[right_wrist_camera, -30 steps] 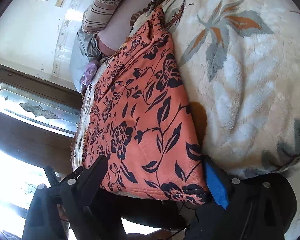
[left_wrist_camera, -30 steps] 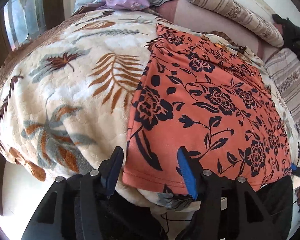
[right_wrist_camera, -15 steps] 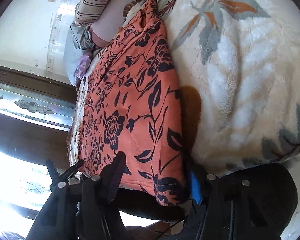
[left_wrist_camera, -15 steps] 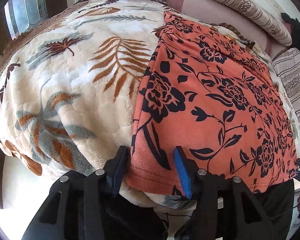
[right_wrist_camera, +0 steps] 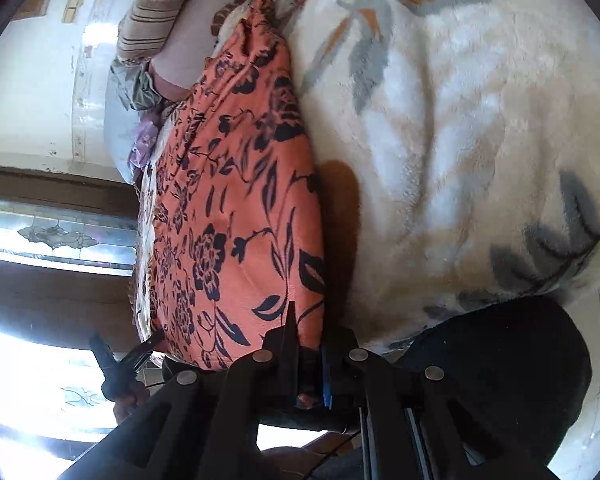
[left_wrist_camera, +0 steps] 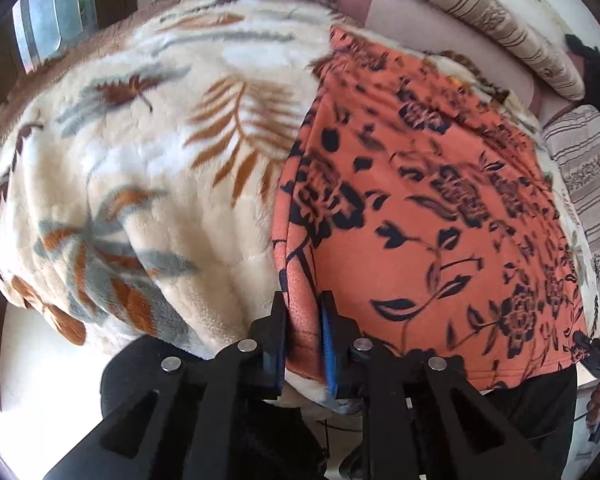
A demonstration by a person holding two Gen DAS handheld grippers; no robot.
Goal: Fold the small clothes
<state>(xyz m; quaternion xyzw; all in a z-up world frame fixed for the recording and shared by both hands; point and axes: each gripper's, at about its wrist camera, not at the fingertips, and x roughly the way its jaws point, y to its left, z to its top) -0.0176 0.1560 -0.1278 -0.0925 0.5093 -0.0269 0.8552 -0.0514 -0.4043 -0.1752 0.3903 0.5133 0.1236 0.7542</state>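
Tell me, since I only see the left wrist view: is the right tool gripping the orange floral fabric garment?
Observer: Yes. The right tool is shut on the near corner of the orange floral fabric garment.
Operator: Is any bedding caught in it too?
Observer: Only orange fabric shows between its pads. The cream leaf-print fleece blanket lies just beside them.
Operator: Is the side edge by that tool straight?
Observer: It runs fairly straight away toward the brown striped pillow and casts a dark shadow on the blanket.
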